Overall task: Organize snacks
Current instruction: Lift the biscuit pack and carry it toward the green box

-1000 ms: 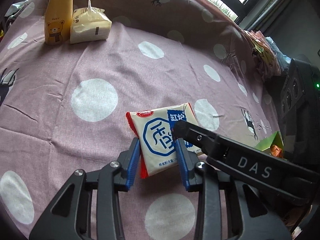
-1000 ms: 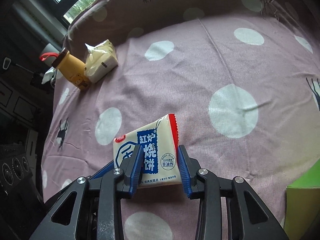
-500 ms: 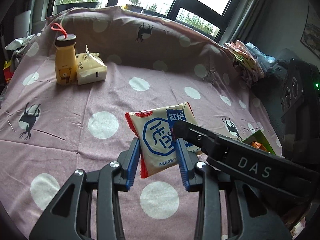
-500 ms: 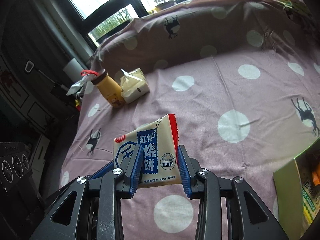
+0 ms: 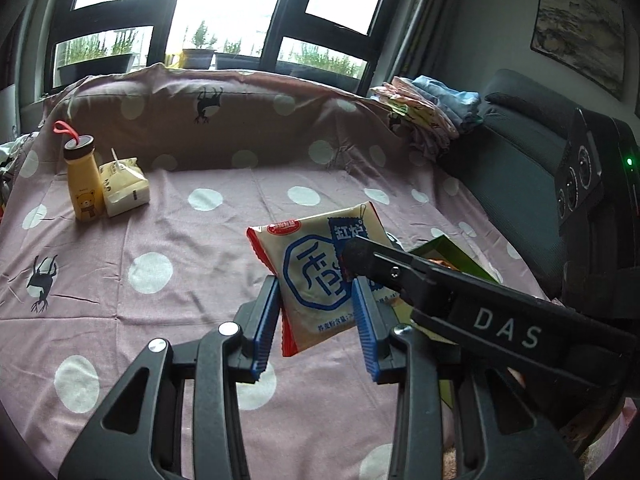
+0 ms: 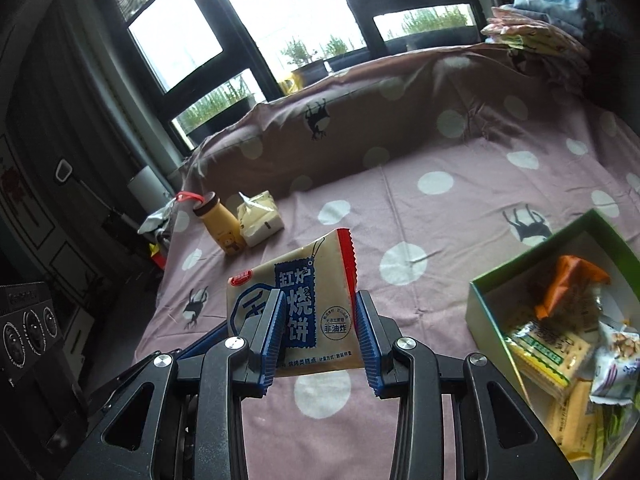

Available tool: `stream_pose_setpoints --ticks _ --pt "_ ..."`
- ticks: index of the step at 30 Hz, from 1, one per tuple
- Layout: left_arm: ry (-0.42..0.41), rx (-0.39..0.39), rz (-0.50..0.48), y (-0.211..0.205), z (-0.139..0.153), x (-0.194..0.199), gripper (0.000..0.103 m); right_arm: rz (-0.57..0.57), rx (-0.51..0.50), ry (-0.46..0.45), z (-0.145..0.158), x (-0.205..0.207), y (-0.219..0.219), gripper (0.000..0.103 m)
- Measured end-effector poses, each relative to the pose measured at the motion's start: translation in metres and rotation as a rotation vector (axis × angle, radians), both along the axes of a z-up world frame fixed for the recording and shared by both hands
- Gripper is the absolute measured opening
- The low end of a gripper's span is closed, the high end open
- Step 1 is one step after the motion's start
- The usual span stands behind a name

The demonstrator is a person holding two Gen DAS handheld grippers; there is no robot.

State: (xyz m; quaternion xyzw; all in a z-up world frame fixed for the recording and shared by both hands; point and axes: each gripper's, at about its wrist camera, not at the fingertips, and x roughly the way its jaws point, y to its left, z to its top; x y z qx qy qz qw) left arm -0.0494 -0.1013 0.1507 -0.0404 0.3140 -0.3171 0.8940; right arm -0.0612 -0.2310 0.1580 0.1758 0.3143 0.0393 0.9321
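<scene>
Both the left gripper (image 5: 316,320) and the right gripper (image 6: 316,336) pinched the biscuit packet (image 6: 296,300) between their blue pads, holding it clear of the spotted cloth (image 5: 160,240), presumably for carrying to the green box (image 6: 520,264) right of the right jaws.

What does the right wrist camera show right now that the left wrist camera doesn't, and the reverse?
Only the right wrist view shows inside the green box: several snack packets.

Only the left wrist view shows the framed picture on the wall.

Both show the biscuit packet clamped by the left gripper and the right gripper, plus the yellow bottle beside the bread packet.
</scene>
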Motion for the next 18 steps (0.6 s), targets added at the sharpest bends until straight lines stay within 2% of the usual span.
stream_pose_setpoints --ticks 5,13,18 --pt "0.022 -0.005 -0.103 -0.028 -0.005 -0.009 0.035 -0.094 -0.001 -0.006 0.000 -0.028 -0.026 0.039" --pt "0.019 0.037 -0.246 -0.097 -0.007 -0.024 0.036 -0.239 0.112 -0.002 -0.011 -0.065 -0.092 0.039" --pt "0.053 0.065 -0.337 -0.140 -0.014 -0.027 0.036 -0.326 0.149 0.012 -0.020 -0.082 -0.129 0.039"
